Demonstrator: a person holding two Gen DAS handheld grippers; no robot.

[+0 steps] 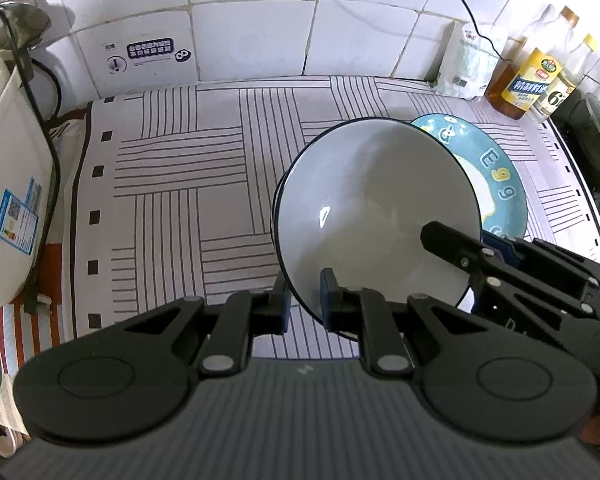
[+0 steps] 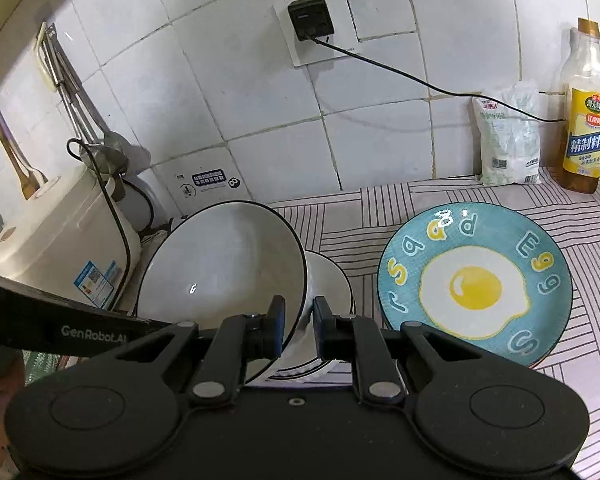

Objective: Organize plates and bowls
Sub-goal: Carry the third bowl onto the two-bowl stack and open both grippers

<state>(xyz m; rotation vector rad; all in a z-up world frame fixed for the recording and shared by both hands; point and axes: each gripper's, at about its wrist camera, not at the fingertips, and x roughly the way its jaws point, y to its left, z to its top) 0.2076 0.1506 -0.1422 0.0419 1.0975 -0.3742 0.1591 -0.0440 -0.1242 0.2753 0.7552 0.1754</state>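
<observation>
two grippers, one bowl, a second bowl waiting beneath

white-tiled kitchen wall backs a counter (image 1: 172,184) covered by a cloth with black line blocks.

the white bowl with the dark rim (image 1: 376,216) is tipped up on edge above the counter's right half, pinched from two sides. the left gripper (image 1: 305,300) is clamped on the rim nearest its camera, one pad inside the bowl and one outside. the right gripper (image 2: 299,328) is closed on the rim at the opposite side, likewise with the wall of the bowl between its pads. in the right wrist view a second white bowl (image 2: 332,280) of the same kind sits just beyond and under the lifted one; whether the two touch is hard to tell.

just beside these, toward the counter's right edge, lies a blue plate with a fried-egg print (image 2: 476,280), flat on the cloth. at the back right corner stand a white bag (image 2: 508,136) and an oil bottle (image 2: 588,112). a cream rice cooker (image 1: 4,184) fills the left end, its cord trailing up the wall.

the likely step is nesting the lifted bowl into the one below. the risks look plain: both holds are thin pinches on a glossy, curved rim, so the bowl could slide out if either hand twists or the two pull unevenly. lowered at this tilt, its rim could knock the lower bowl or the plate's edge and chip something.
</observation>
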